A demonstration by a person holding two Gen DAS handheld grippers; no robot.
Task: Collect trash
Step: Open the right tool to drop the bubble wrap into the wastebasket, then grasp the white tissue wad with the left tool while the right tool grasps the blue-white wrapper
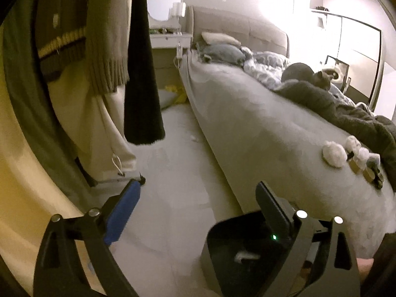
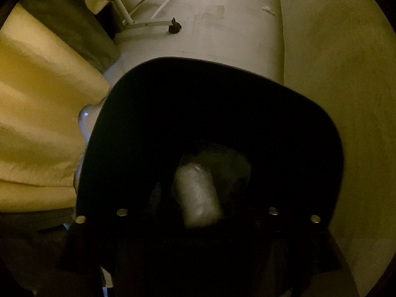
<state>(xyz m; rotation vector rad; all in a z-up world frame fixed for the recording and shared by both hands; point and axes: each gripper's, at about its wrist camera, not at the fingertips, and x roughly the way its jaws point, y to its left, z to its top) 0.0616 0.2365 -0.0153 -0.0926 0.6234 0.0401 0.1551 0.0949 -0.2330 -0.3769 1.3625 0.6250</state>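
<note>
My left gripper [image 1: 198,195] hangs wide open with nothing between its blue-padded finger and its black one. Just under it stands a black trash bin [image 1: 222,252], lid up, a green light on the lid and a white tissue [image 1: 245,250] inside. White crumpled tissue balls [image 1: 334,154] and small wrappers [image 1: 356,167] lie on the near corner of the bed [image 1: 247,123]. The right gripper [image 2: 198,173] points straight down into the dark mouth of the bin [image 2: 222,81]. Its fingers are almost lost in the dark. A pale wad [image 2: 198,195] sits between them with dark gaps on both sides.
A grey cat [image 1: 307,75] lies on the rumpled bedding. Clothes hang on a wheeled rack [image 2: 148,23] at the left, close to the bin. Pale floor [image 1: 173,148] runs between rack and bed. A small white scrap [image 2: 268,10] lies on the floor by the bed.
</note>
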